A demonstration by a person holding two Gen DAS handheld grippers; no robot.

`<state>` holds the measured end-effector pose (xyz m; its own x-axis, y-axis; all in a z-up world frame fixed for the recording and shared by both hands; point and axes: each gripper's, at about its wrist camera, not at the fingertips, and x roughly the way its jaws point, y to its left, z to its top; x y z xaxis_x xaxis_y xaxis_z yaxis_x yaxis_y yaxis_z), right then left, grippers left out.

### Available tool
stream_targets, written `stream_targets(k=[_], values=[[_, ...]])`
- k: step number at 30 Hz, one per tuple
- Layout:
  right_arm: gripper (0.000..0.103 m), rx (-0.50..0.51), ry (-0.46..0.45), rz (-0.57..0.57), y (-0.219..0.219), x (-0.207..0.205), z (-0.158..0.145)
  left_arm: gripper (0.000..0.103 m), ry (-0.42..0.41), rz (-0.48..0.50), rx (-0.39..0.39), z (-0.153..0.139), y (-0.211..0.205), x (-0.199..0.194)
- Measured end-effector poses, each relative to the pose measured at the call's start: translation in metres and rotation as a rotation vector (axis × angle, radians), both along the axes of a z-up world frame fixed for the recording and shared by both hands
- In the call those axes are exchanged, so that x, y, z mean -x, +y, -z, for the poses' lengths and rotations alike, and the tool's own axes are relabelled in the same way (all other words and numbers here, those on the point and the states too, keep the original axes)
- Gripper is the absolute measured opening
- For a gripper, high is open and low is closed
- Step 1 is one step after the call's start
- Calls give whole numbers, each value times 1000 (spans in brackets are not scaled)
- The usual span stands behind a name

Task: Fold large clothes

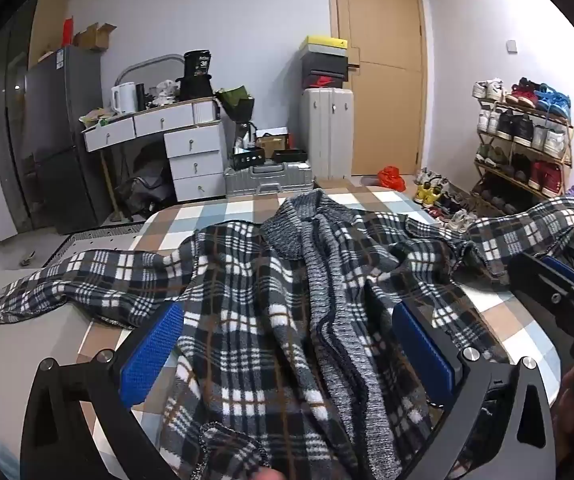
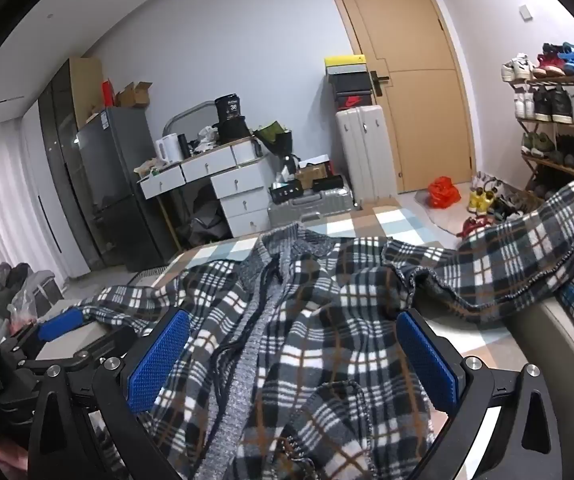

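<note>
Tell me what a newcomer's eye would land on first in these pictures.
First, the big black, white and brown plaid knit cardigan lying crumpled across the checked bedspread, sleeves flung out to both sides. Next, the blue-padded left gripper and right gripper, both open above it. Behind stand a tan wooden door and a crowded shoe rack.
</note>
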<state>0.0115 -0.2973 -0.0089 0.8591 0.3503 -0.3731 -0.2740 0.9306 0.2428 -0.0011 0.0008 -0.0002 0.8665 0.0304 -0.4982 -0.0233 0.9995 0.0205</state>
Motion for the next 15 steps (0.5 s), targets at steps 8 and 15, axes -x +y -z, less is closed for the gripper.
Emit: stream_targets(k=[8,15], values=[[103,-8,1,-7,1,2,-1,102,40,-2,-4,1,-6,0],[103,4,-2,-32,4,3,-2,102,47,-15,20,4,6,-5]])
